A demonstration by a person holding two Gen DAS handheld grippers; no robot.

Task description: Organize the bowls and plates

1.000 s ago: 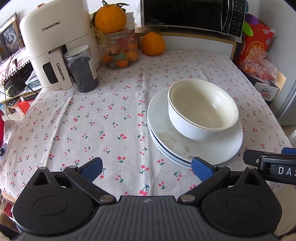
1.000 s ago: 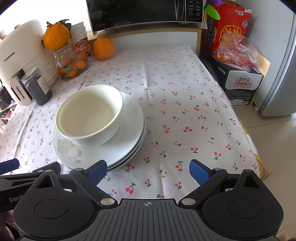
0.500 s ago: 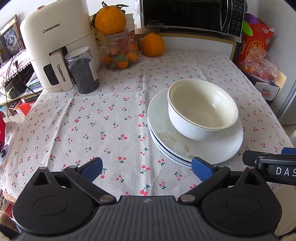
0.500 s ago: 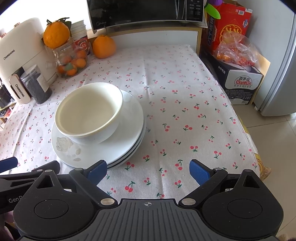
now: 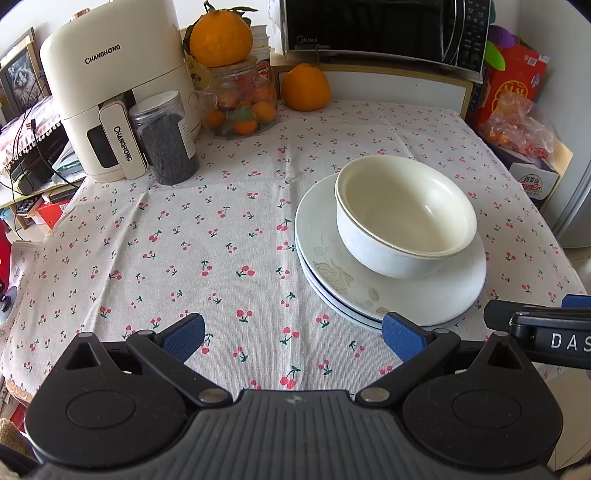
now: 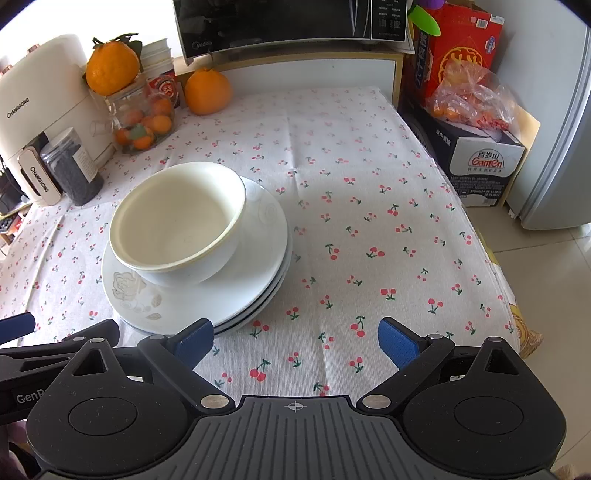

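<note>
Two nested white bowls (image 5: 404, 218) (image 6: 177, 225) sit on a stack of white plates (image 5: 391, 295) (image 6: 192, 295) on the cherry-print tablecloth. My left gripper (image 5: 293, 336) hangs open near the table's front edge, its right fingertip just in front of the plates' rim, holding nothing. My right gripper (image 6: 295, 338) is open as well, to the right of the stack, with its left fingertip close to the plates' front rim. Each gripper's side shows at the edge of the other's view.
At the back left stand a cream air fryer (image 5: 110, 99), a dark-filled canister (image 5: 164, 138) and a jar of small oranges (image 5: 240, 107). A microwave (image 5: 384, 29) sits on a shelf behind. Boxes and a bag (image 6: 472, 110) lie beyond the table's right edge.
Both grippers have drifted very slightly; the bowls and plates stay where they were. Both stay open.
</note>
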